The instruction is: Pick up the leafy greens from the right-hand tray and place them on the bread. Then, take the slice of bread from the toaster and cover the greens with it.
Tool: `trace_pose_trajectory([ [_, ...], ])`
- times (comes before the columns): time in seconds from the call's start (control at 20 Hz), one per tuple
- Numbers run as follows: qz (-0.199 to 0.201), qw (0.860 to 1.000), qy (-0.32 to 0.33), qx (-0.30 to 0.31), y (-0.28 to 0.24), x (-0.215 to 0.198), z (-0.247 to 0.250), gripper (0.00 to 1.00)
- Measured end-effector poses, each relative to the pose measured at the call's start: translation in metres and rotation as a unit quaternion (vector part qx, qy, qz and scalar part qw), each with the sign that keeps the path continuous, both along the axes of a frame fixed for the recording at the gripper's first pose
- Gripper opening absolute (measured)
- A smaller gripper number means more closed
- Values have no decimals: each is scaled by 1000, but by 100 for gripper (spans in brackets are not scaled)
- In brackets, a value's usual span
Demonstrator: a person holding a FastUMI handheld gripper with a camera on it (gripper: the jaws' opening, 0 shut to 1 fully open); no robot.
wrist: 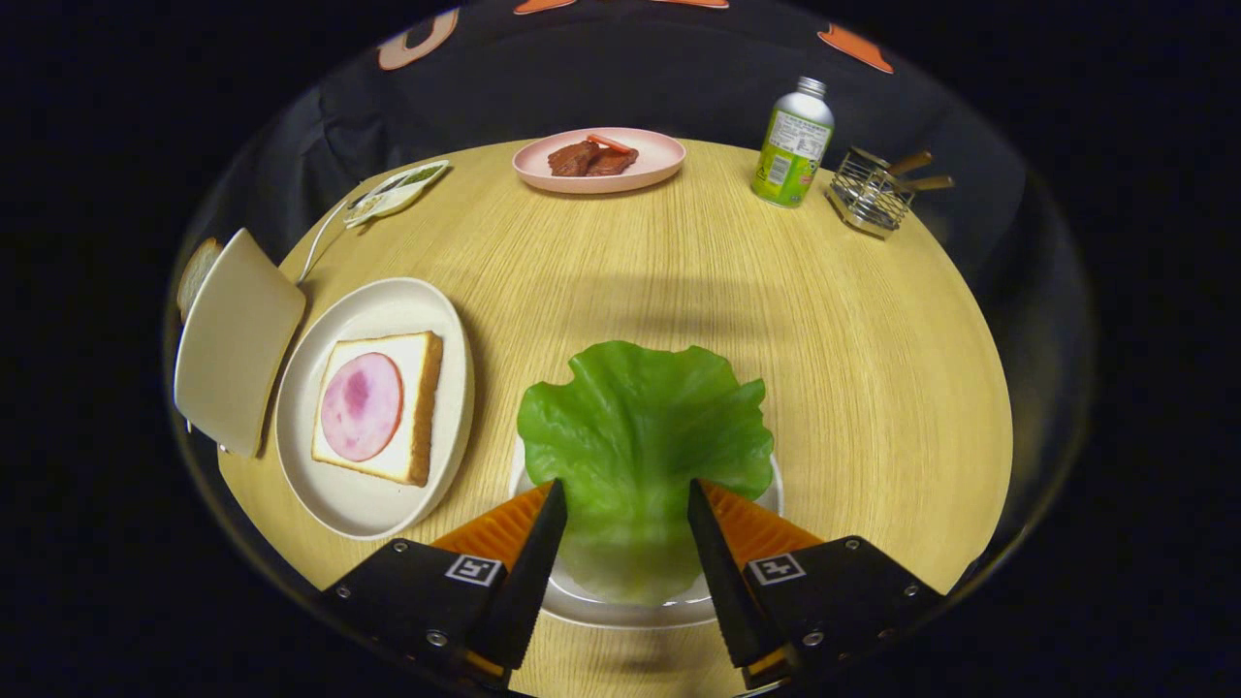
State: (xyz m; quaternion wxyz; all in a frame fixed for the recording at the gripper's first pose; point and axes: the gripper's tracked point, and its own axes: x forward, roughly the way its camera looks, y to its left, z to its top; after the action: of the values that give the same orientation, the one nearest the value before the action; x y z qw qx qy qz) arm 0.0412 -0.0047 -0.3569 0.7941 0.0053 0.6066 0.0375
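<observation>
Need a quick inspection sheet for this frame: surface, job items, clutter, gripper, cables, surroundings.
Surface: round wooden table, light grain.
Job's things: lettuce leaf lying on a small white plate; bread slice topped with a ham round on an oval plate; toaster beside that plate, a second slice showing behind it.
Clutter: pink plate with meat, bottle, wire holder, small flat device.
Gripper: gripper open, fingers either side of the leaf's near part, not pressing.
Cables: white cable running from the device.
Surroundings: black cloth wall.
</observation>
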Motion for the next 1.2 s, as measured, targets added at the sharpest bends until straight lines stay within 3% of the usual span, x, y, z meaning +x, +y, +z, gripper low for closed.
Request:
trace_pose_trajectory([
  [0.1, -2, 1000, 0, -7, -4, -1, -2, 67],
  [0.35, -40, 999, -9, -3, -17, 4, -1, 21],
  [0.45, -60, 998, -9, 22, -14, 4, 1, 9],
  [0.6, -69, 997, -22, 37, -10, 10, 11, 6],
  [1.2, -13, 992, -93, 86, 50, 31, 71, 6],
])
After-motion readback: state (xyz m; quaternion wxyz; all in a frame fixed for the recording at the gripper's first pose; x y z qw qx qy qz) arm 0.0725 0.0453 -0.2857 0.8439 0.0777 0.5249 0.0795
